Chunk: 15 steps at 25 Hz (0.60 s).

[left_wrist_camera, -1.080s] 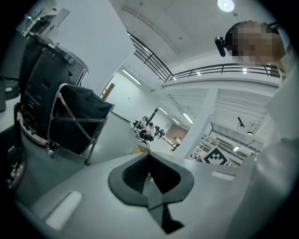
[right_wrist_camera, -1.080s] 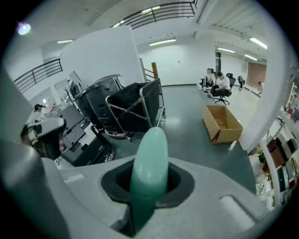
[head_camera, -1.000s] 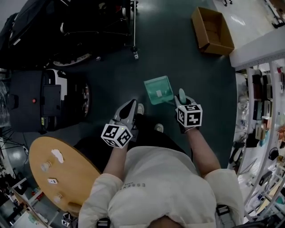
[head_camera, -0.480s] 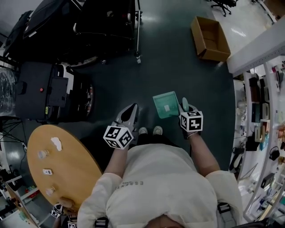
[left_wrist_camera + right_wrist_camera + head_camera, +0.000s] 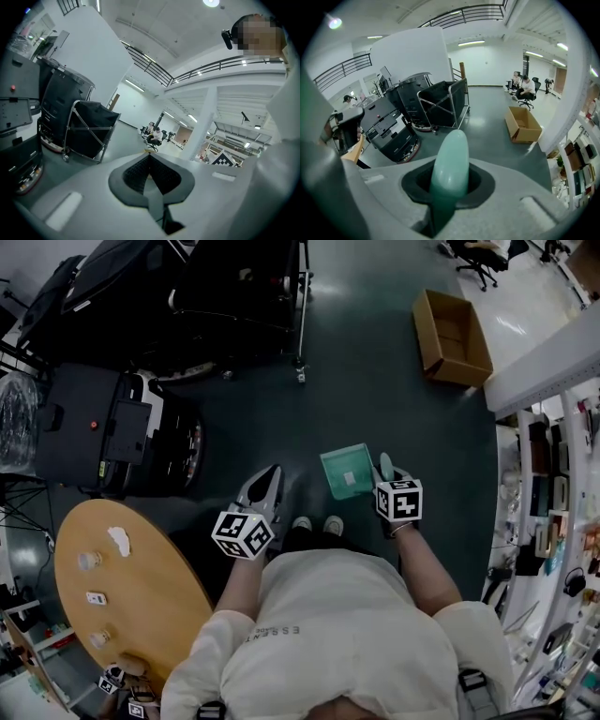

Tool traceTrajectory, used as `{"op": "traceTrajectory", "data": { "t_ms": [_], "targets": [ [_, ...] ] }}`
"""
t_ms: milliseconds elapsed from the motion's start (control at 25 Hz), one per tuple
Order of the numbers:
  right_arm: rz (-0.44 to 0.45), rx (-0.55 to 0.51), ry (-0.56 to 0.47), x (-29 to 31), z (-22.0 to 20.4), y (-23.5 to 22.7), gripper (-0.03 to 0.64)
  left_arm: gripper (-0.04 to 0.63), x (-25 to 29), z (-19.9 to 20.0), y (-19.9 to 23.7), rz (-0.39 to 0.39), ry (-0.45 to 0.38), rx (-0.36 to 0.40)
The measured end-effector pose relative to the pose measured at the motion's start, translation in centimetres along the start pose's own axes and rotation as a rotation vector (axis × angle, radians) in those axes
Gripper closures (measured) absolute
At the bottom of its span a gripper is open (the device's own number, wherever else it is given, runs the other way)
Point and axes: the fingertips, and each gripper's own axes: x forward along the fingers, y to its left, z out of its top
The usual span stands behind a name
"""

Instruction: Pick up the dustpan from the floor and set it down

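No words or numbers can be read here. The shirt (image 5: 281, 627) has one line of tiny letters on its back, too small to read, and the dustpan (image 5: 339, 461) has a white sticker (image 5: 349, 478) with nothing clear on it. The cube (image 5: 242, 533) on the left gripper (image 5: 269, 474) and the one on the right gripper (image 5: 385, 465) show only black-and-white squares.

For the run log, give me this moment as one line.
right gripper: shut on handle | dustpan: held off floor | left gripper: shut, empty
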Motion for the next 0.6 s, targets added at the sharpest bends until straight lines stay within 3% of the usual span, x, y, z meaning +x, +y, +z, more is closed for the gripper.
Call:
{"op": "traceTrajectory", "data": {
  "t_ms": [240,600],
  "targets": [
    [0.045,-0.023,0.017,3.5,3.5,0.5,0.572,0.584,2.1,1.5,2.9,0.046,-0.022,-0.015],
    [0.015,-0.002,0.100,14.1,9.9,1.0,0.571,0.584,9.7,3.3,12.4,0.048,0.057,-0.055]
  ]
}}
